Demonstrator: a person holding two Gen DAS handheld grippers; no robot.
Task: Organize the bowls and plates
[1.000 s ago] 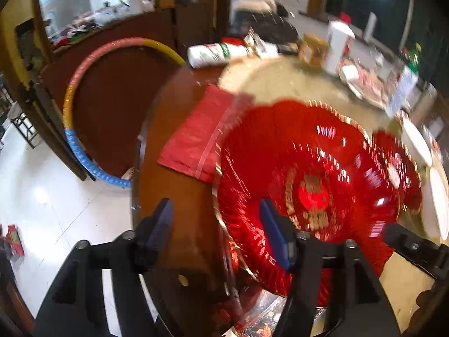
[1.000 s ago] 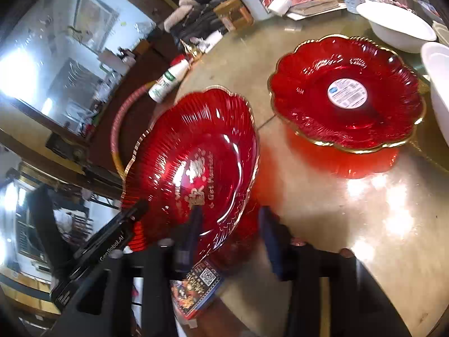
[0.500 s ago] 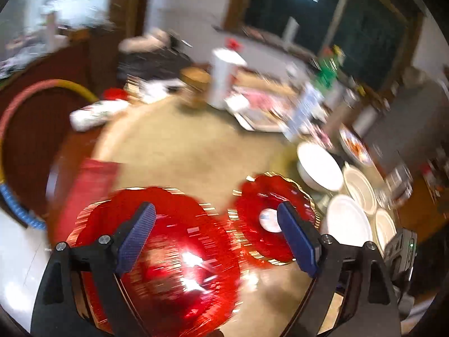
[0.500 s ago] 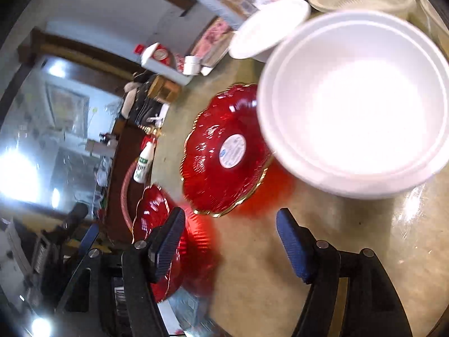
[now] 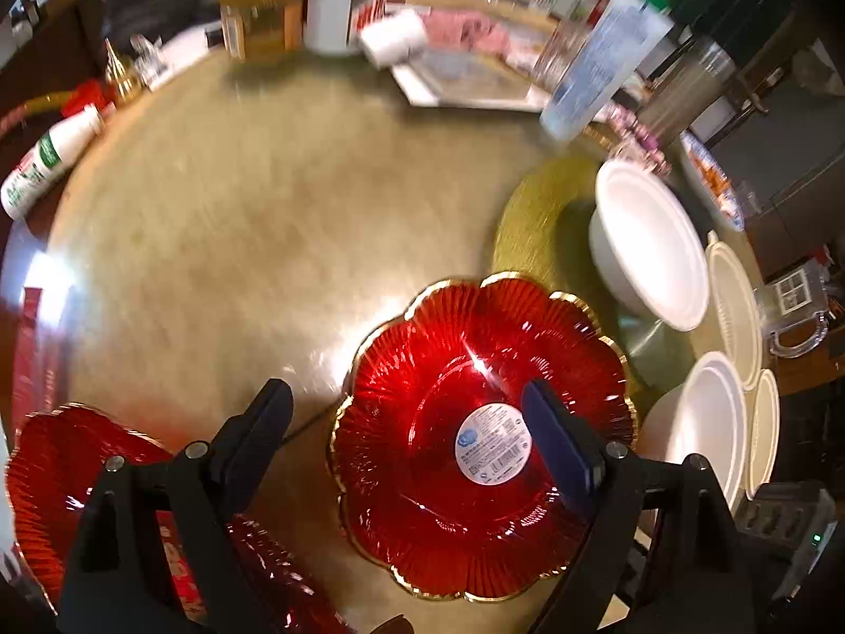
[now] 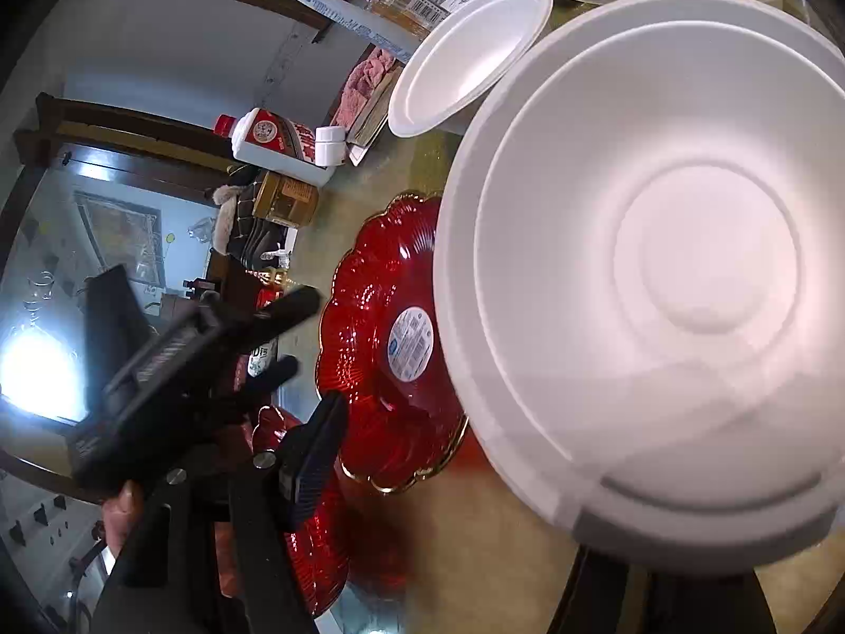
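A red scalloped plate (image 5: 422,475) with a white sticker lies on the table. My left gripper (image 5: 404,428) hovers over it, open, with nothing pressed between the fingers (image 5: 554,438). A second red plate (image 5: 47,481) lies at the lower left. My right gripper (image 6: 430,454) is at the near rim of a large white bowl (image 6: 660,264), its jaws closing. The left finger (image 6: 317,449) stands free over the red plate (image 6: 380,401); the bowl hides the right finger. No pad presses on the bowl. The left gripper (image 6: 290,335) also shows there, held by a hand (image 6: 121,507).
More white and cream bowls (image 5: 649,243) (image 5: 734,311) crowd the table's right side. A white bottle (image 5: 42,164), a jar (image 5: 261,10), a liquor bottle (image 6: 280,140) and a tray of food (image 5: 465,68) line the far edge. A gold mat (image 5: 533,216) lies behind the stickered plate.
My left gripper swung right from the gold-lettered red plate to the stickered one and opened wider. My right gripper moved to the white bowl, which now covers its right finger.
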